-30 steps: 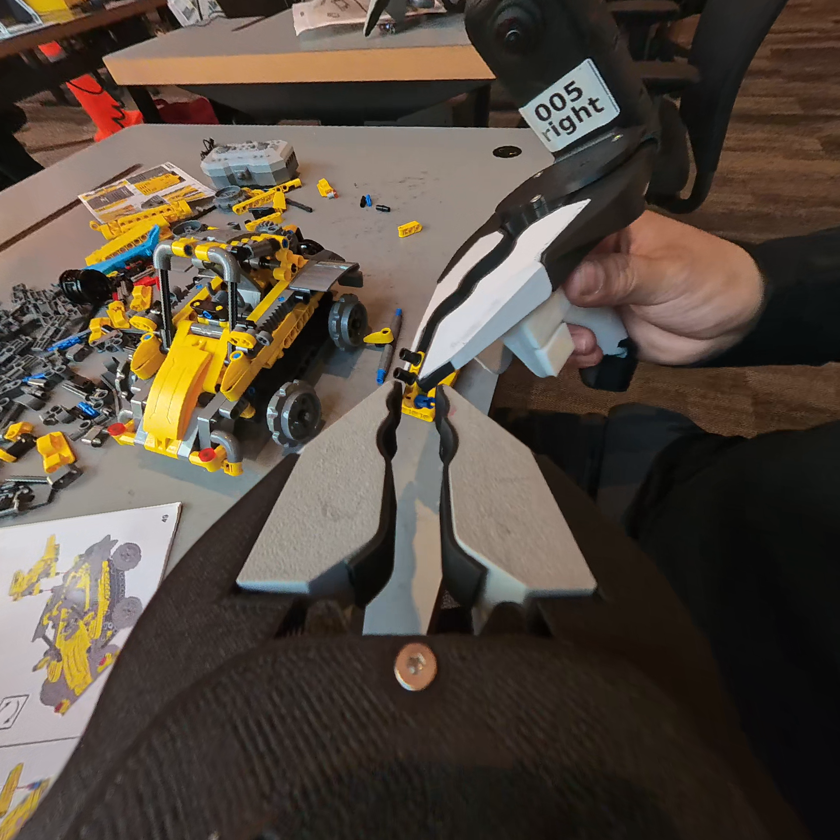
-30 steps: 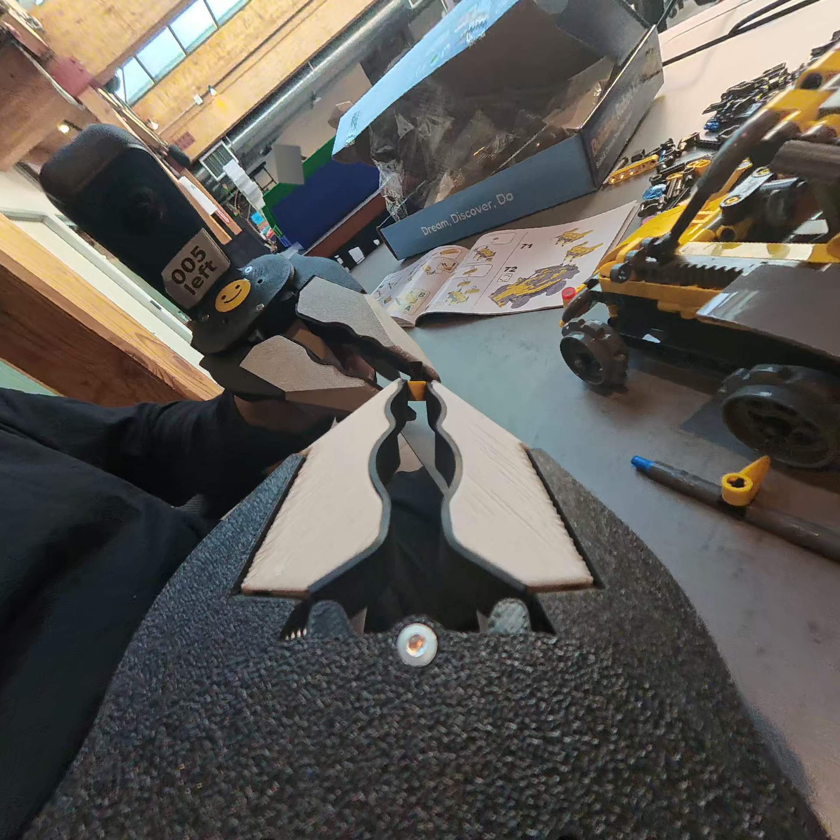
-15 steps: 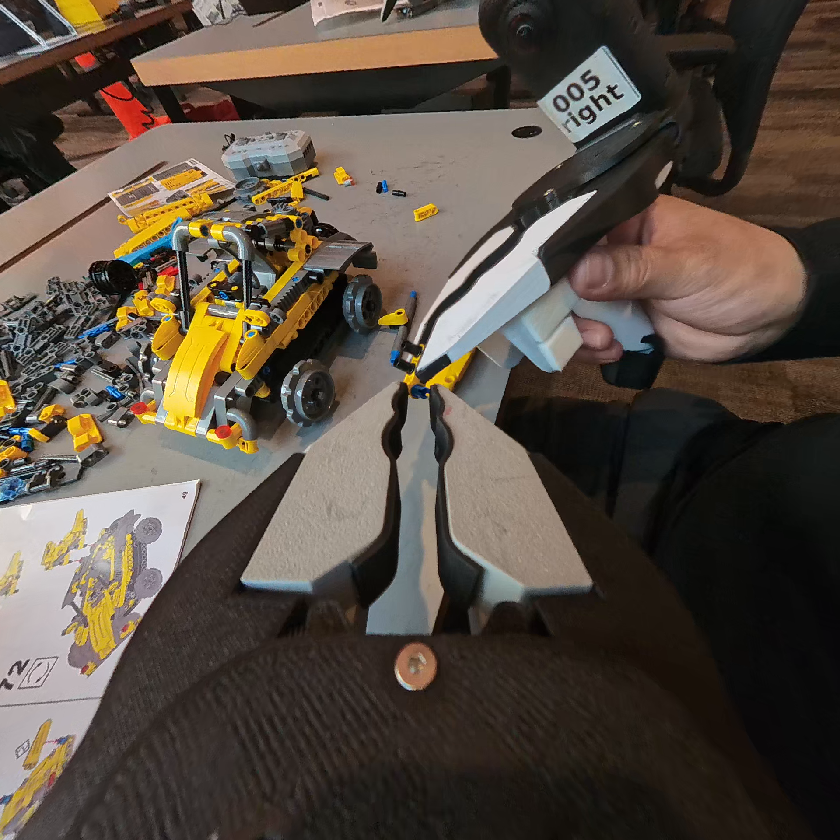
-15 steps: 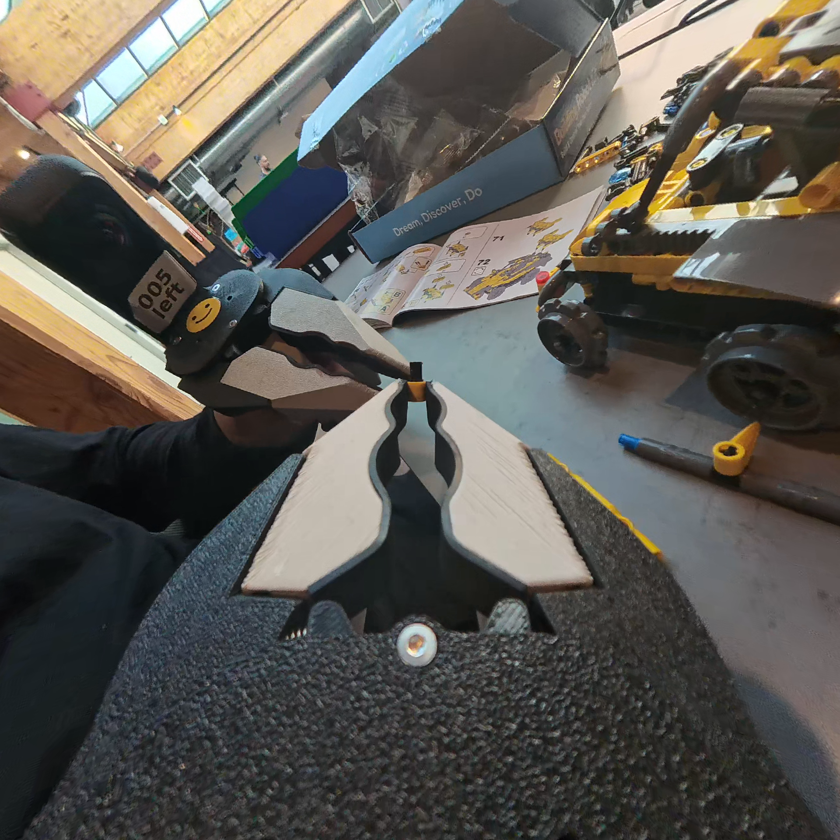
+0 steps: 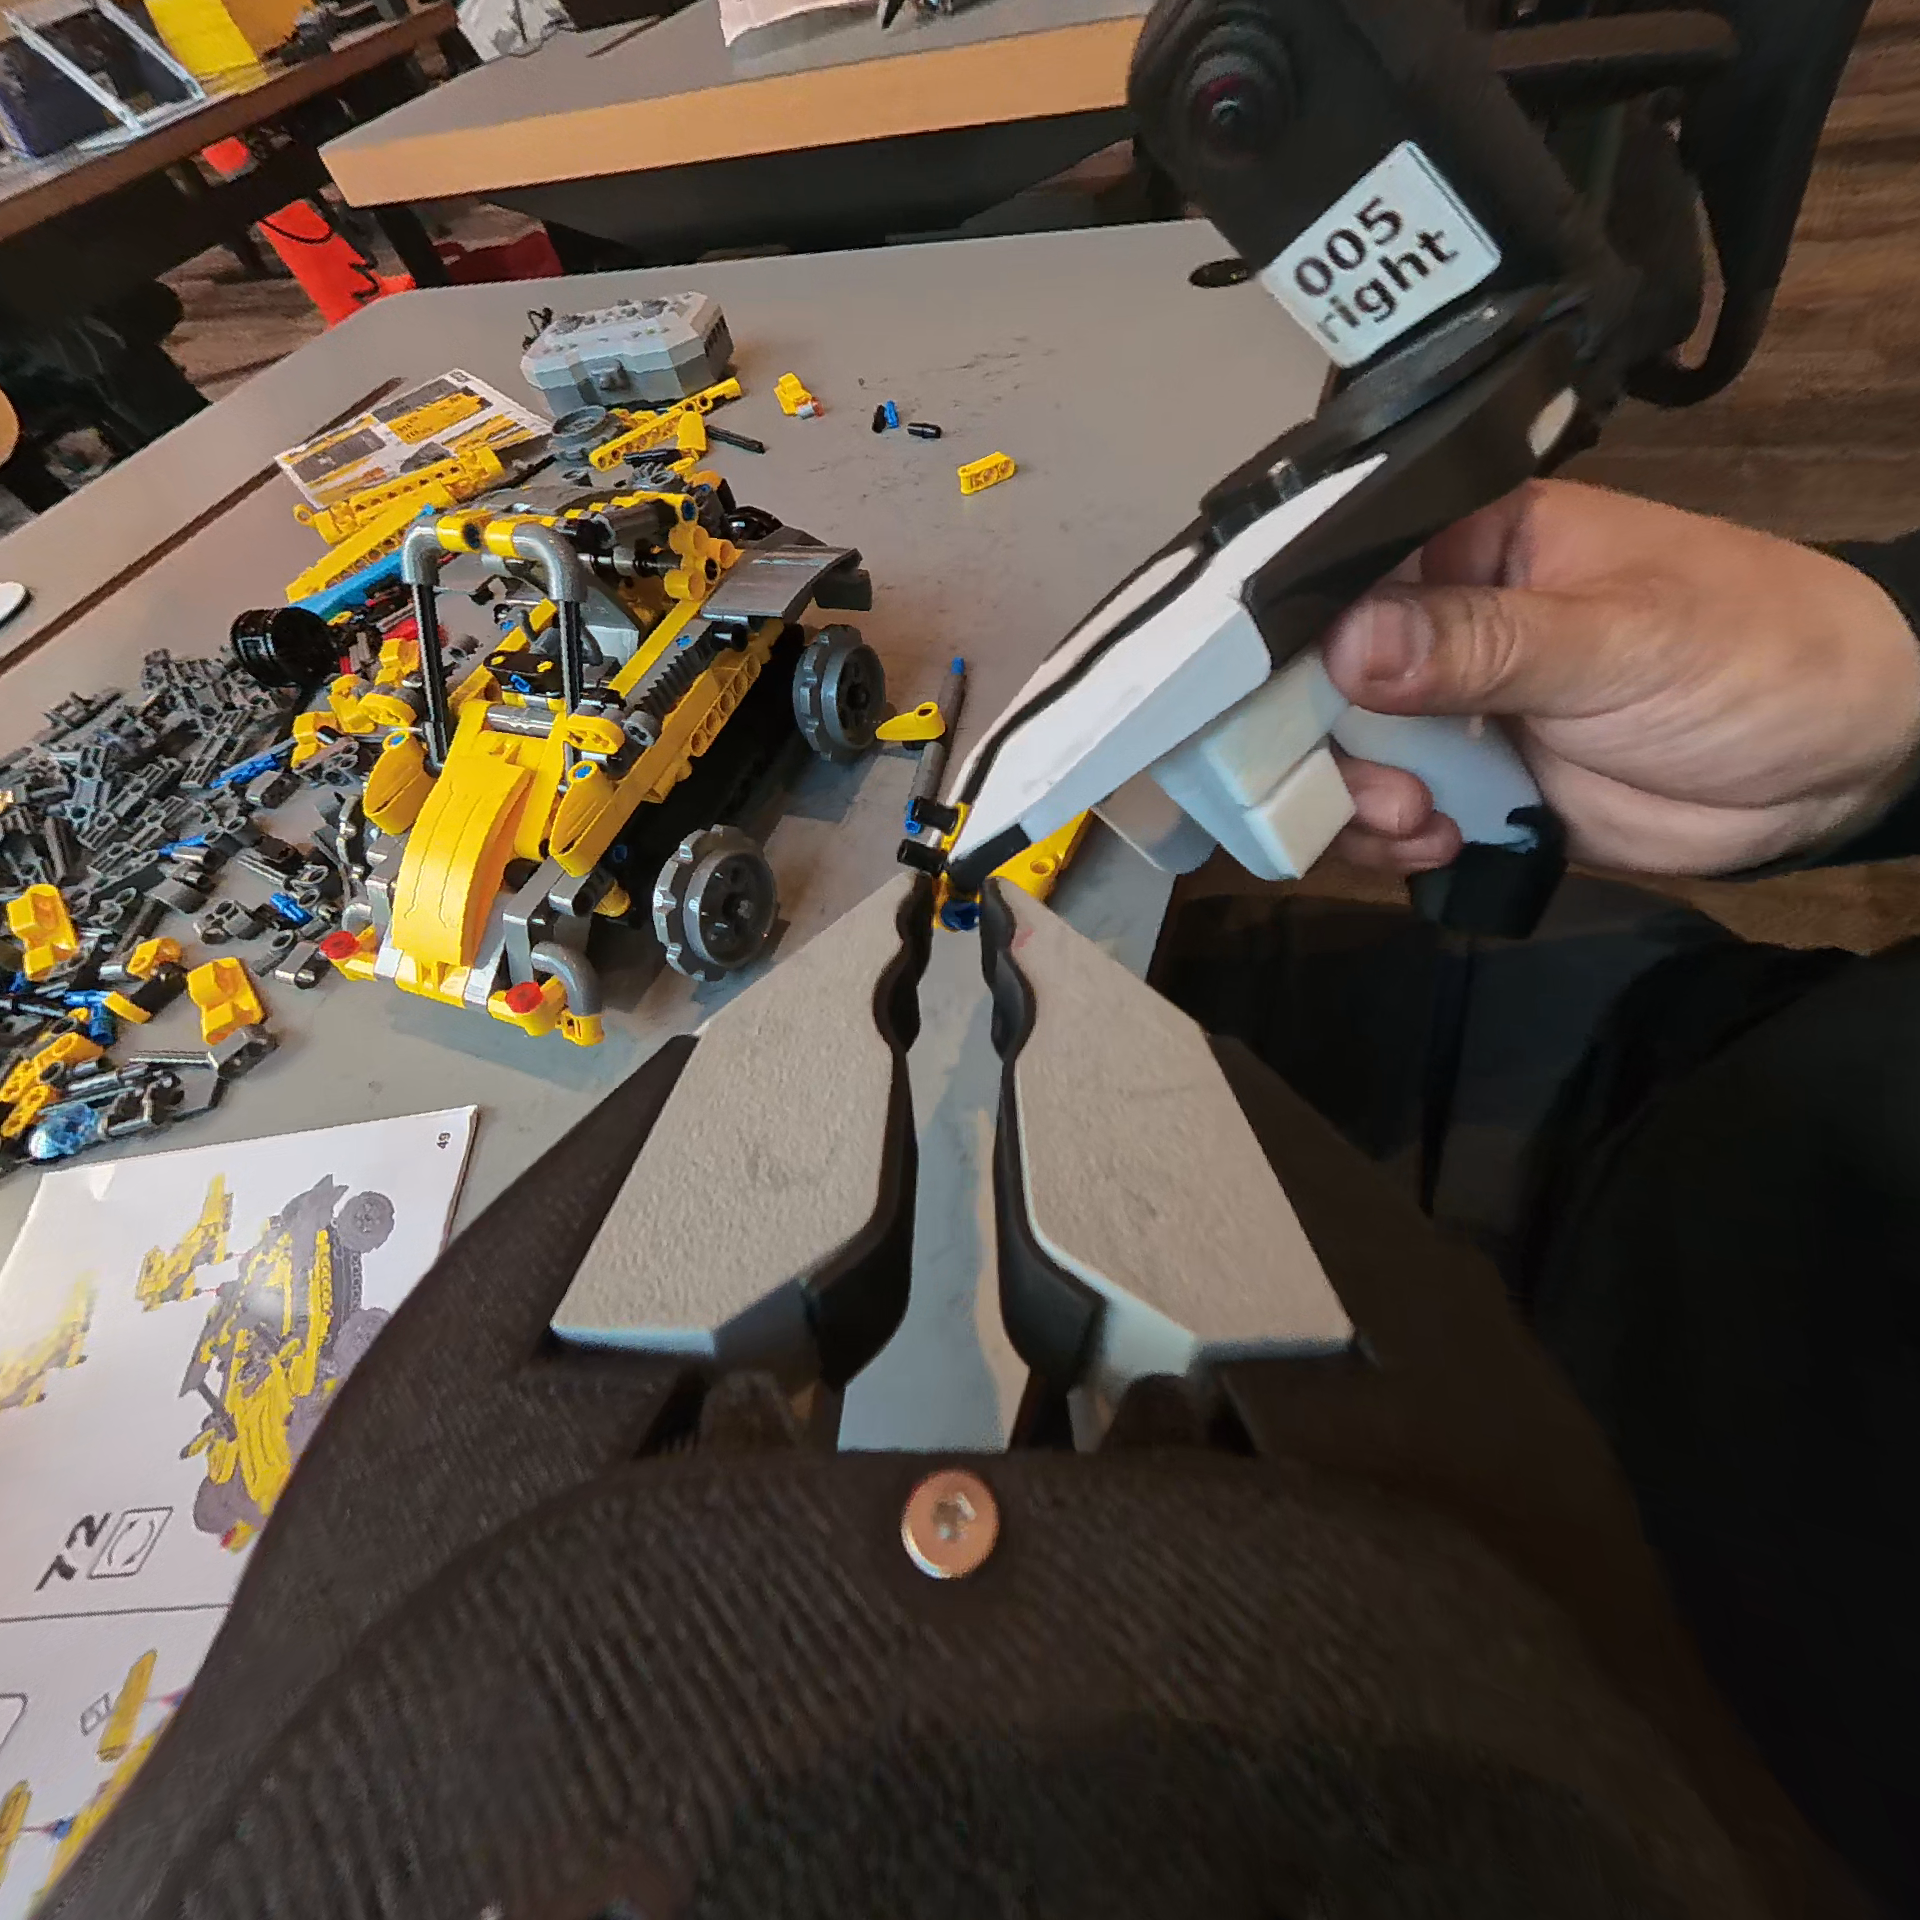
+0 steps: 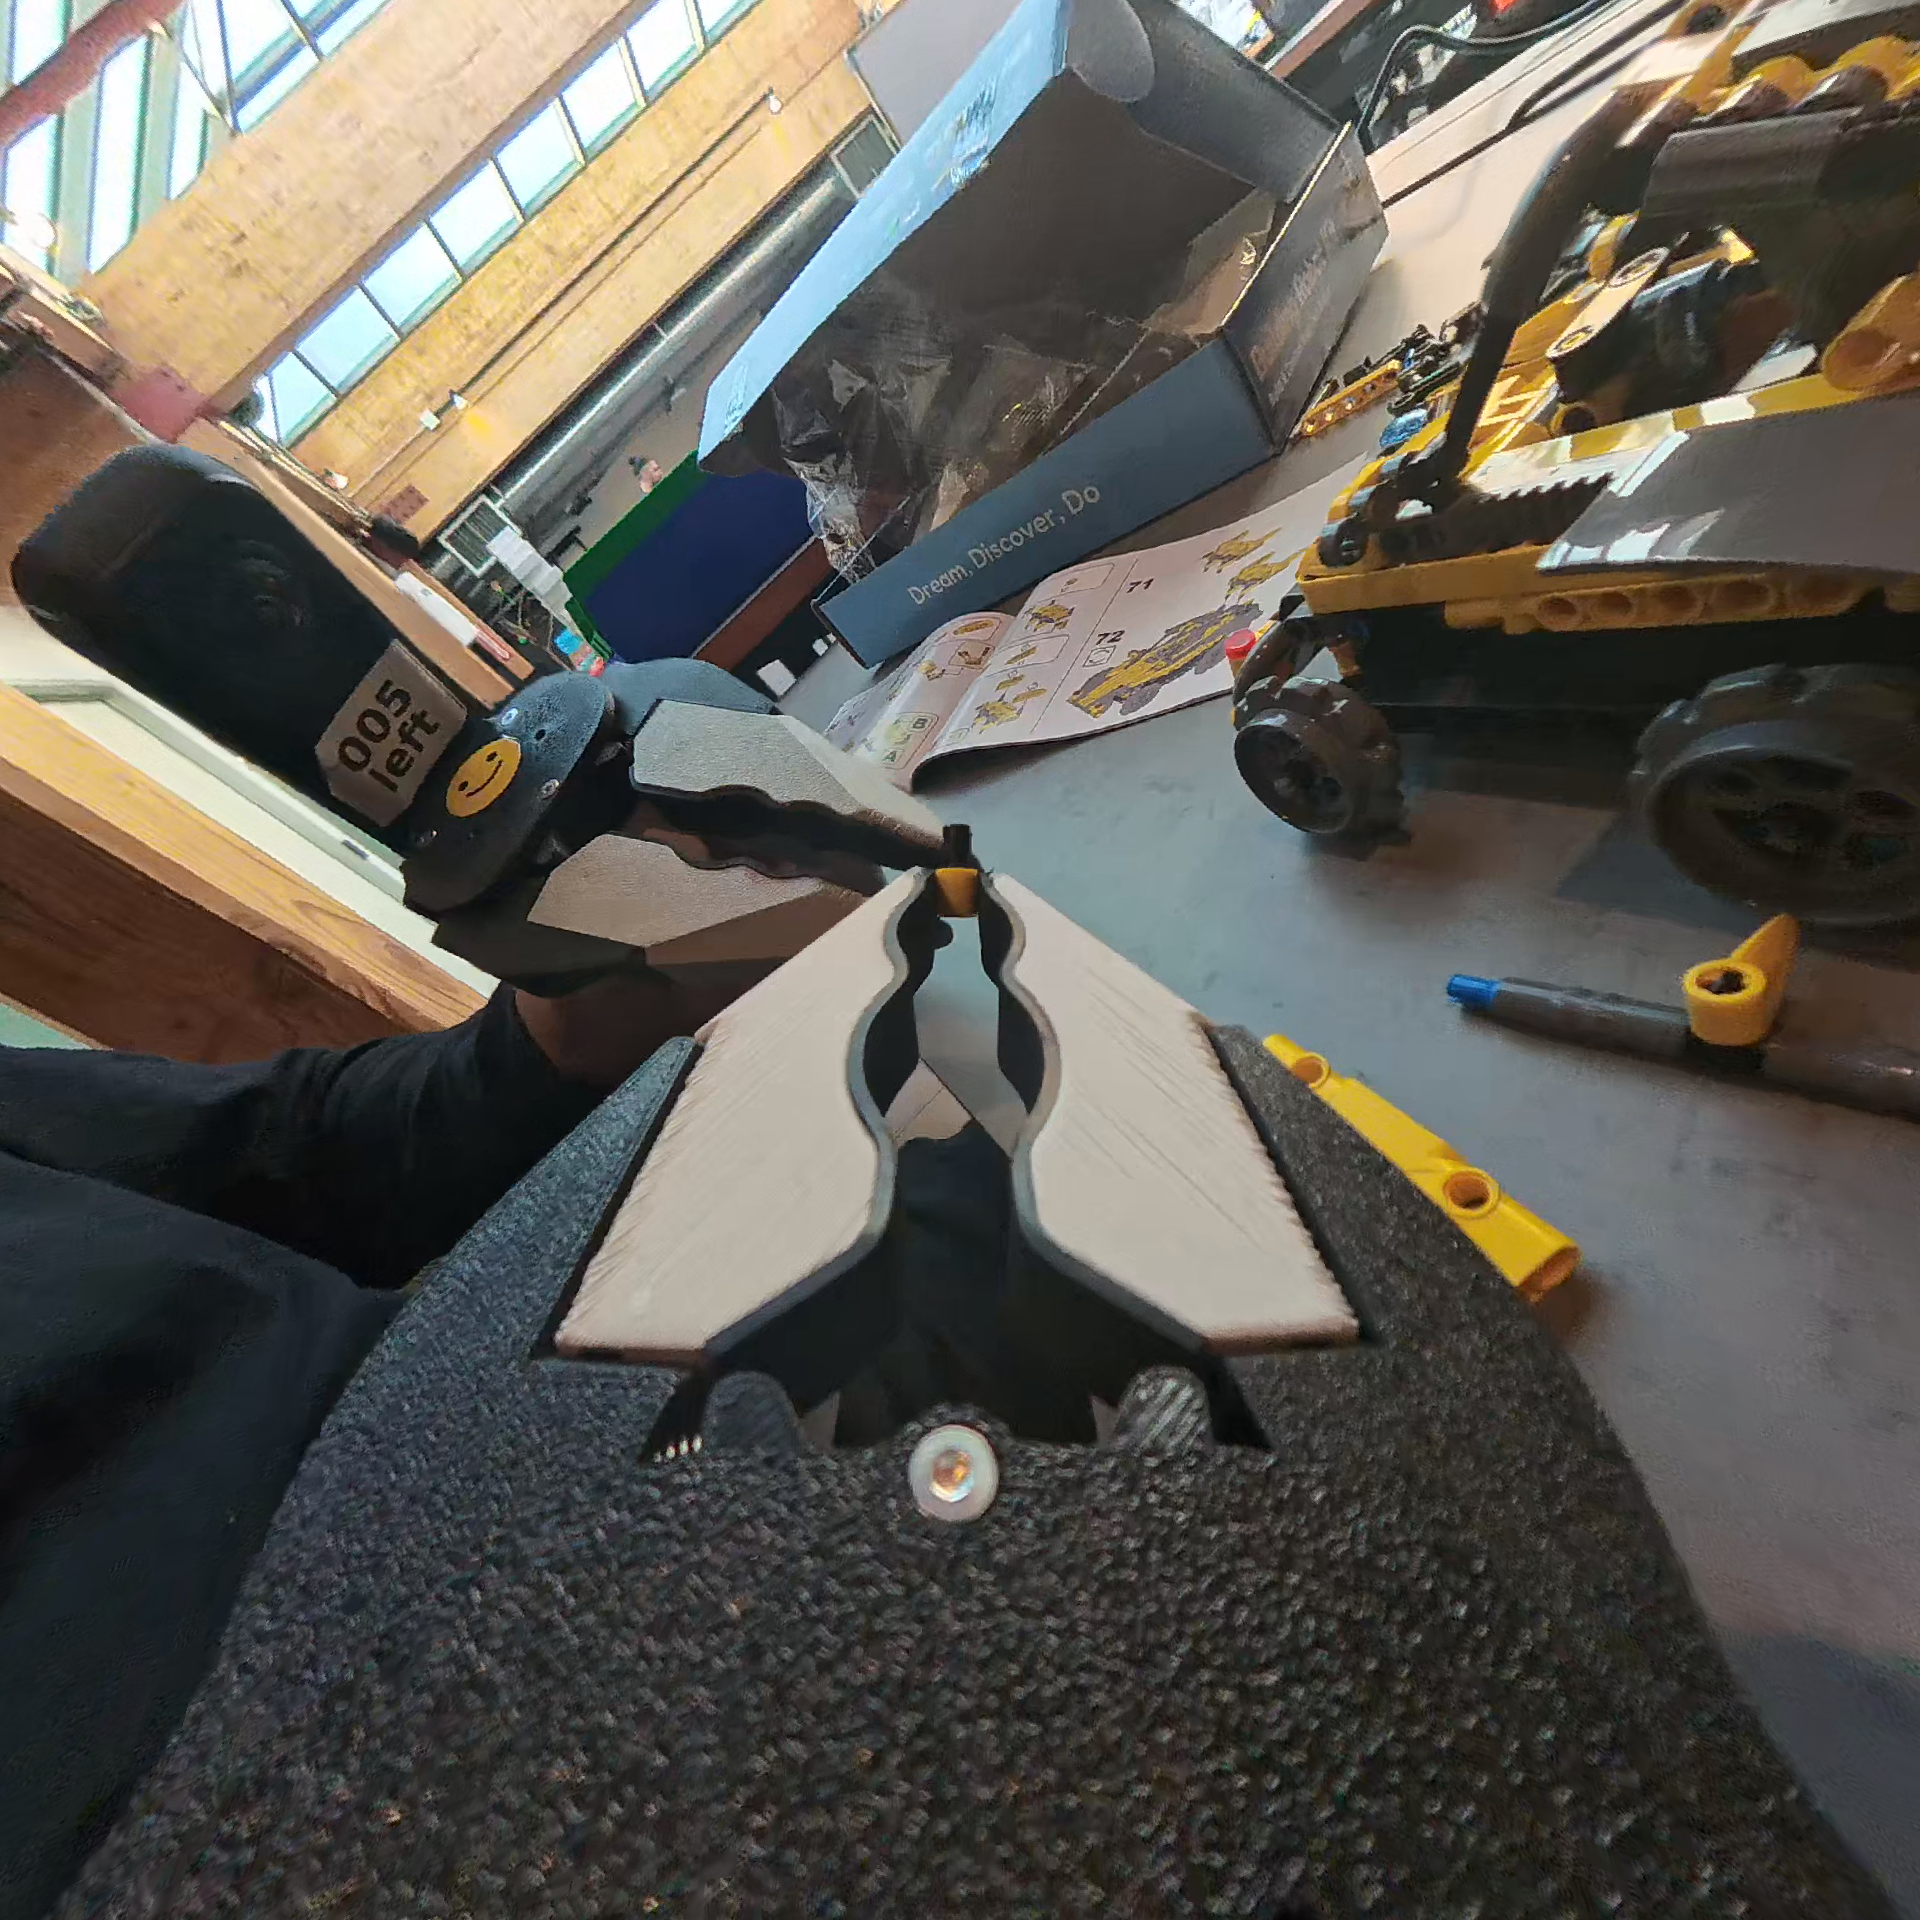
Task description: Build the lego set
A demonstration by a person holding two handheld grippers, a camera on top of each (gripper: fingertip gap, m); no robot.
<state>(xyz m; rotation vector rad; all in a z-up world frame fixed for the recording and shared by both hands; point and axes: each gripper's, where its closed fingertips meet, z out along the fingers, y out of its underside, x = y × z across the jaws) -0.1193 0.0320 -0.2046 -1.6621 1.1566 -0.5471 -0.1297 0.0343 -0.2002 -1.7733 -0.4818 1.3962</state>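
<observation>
A small yellow brick piece (image 6: 954, 891) with black pins sits pinched at the tips of my right tool (image 6: 956, 883), above the near edge of the grey worktop (image 5: 1039, 343). My left tool (image 5: 948, 902) meets it, tips nearly together on the same piece. Beside the piece stands the yellow model vehicle (image 5: 582, 769); a grey pen (image 6: 1621, 1029) lies between them.

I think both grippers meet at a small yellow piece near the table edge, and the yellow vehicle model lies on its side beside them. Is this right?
Not quite. The yellow vehicle model stands upright on its wheels, as the left wrist view shows. The rest holds: the left gripper and the right gripper meet at the small yellow piece near the edge of the table.
</observation>
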